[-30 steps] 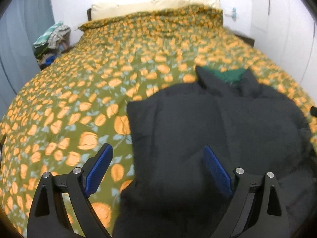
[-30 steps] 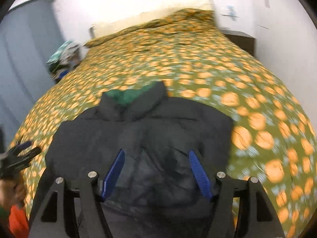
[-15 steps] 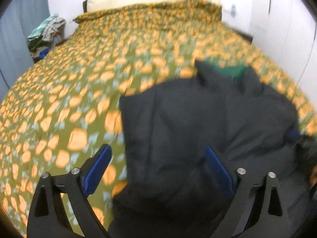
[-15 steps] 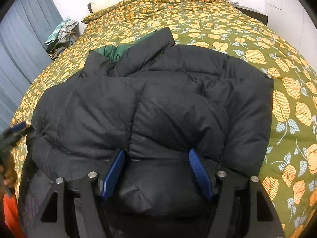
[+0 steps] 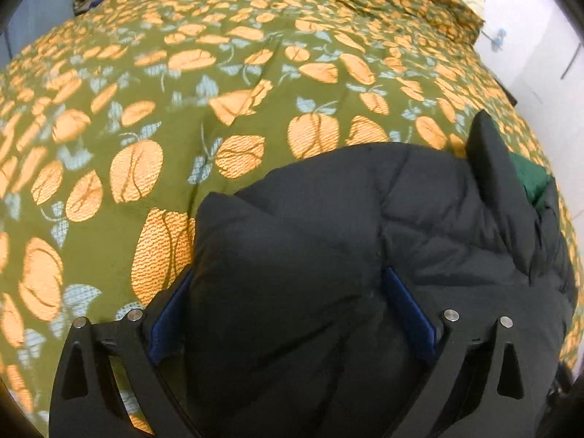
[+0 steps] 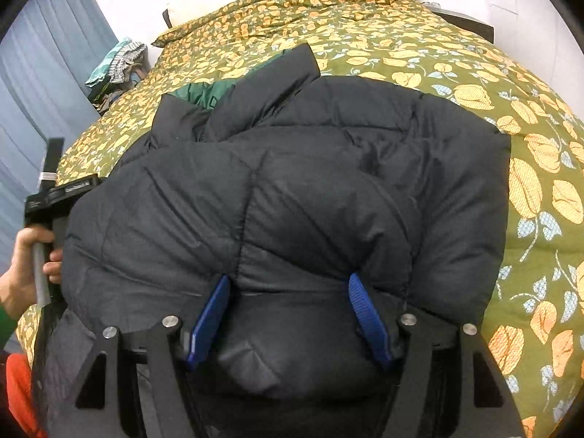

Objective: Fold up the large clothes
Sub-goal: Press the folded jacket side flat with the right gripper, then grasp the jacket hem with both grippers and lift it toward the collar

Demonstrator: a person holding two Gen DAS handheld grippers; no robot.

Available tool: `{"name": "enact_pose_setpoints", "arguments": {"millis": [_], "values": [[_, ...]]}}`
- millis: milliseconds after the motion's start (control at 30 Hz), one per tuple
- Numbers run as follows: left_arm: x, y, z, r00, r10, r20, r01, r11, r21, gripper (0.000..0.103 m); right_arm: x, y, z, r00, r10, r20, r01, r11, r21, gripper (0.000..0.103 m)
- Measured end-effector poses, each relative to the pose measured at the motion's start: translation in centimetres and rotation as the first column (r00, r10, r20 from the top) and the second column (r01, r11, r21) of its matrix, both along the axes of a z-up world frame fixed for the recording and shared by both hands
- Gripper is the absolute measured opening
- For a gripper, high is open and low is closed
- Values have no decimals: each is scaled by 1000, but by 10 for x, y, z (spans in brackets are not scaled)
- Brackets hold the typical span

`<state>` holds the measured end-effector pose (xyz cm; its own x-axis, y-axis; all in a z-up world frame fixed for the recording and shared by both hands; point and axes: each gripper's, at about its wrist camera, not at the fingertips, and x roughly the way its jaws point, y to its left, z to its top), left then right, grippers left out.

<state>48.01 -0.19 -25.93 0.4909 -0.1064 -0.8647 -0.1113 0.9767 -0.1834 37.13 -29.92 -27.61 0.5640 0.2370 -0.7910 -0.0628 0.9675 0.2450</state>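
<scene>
A black puffer jacket (image 6: 292, 182) lies folded on the bed, its collar and green lining (image 6: 200, 93) at the far end. My right gripper (image 6: 288, 281) is pressed down into its near edge. The jaws stand open, and a bulge of padding sits between the blue pads (image 6: 213, 310). My left gripper (image 5: 288, 273) straddles the jacket (image 5: 328, 219) at its left edge, also open, with thick fabric filling the gap and partly covering the left pad (image 5: 168, 314). The right wrist view shows a hand (image 6: 22, 273) gripping the left tool's handle beside the jacket.
A green bedspread with orange leaves (image 5: 146, 127) covers the bed around the jacket. A heap of clothes (image 6: 116, 62) sits at the far left by a blue curtain (image 6: 43, 84). A dark nightstand (image 6: 467, 25) and white wall lie to the right.
Both grippers have come down onto the jacket. The right sank first, then held still. The left swung in, rolled and dropped over the jacket's left edge. Jaw widths are unchanged.
</scene>
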Motion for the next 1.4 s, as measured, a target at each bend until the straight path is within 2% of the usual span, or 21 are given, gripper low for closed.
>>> {"name": "enact_pose_setpoints", "arguments": {"millis": [167,300,433,500,567,667,767,900,967,1100,1167,1333,1400], "values": [[-6,-4,-1,1000,-4,16,3,1000,21,101,-3,3,-3,1000,-9,28,10,1000,-27,69],[-11,-6,23,999,-31,10,30,998,50,97,-2,5,-2,1000,-8,30,9,998,-55,69],[-63,-12,74,985,-145,96,138,988,76,97,-6,7,6,999,-5,42,8,997,-76,70],[-97,-24,93,965,-234,118,220,968,118,98,-13,9,20,999,4,32,-1,995,-99,70],[-131,-33,100,948,-298,112,279,948,154,98,-28,9,37,999,3,36,0,996,-91,70],[-186,-48,93,922,-382,60,369,915,162,98,-62,10,60,1000,27,12,-26,996,-82,70],[-232,-62,74,899,-438,2,433,887,160,98,-105,18,65,995,74,-66,-79,993,-82,70],[-274,-76,48,886,-458,-74,464,869,172,98,-164,34,42,970,129,-206,-145,987,-66,70],[-288,-75,45,888,-453,-77,459,867,194,99,-184,41,27,955,140,-263,-163,984,-68,70],[-309,-67,52,889,-446,-107,458,874,164,99,-212,51,25,957,120,-263,-153,982,-109,70],[-324,-63,54,882,-454,-130,471,867,162,99,-223,54,27,956,112,-272,-146,983,-108,70],[-363,-59,57,846,-497,-191,526,836,154,99,-253,64,24,943,130,-307,-177,975,-131,70],[-375,-54,65,831,-514,-212,545,829,127,98,-266,65,28,934,145,-327,-194,973,-125,70]]}}
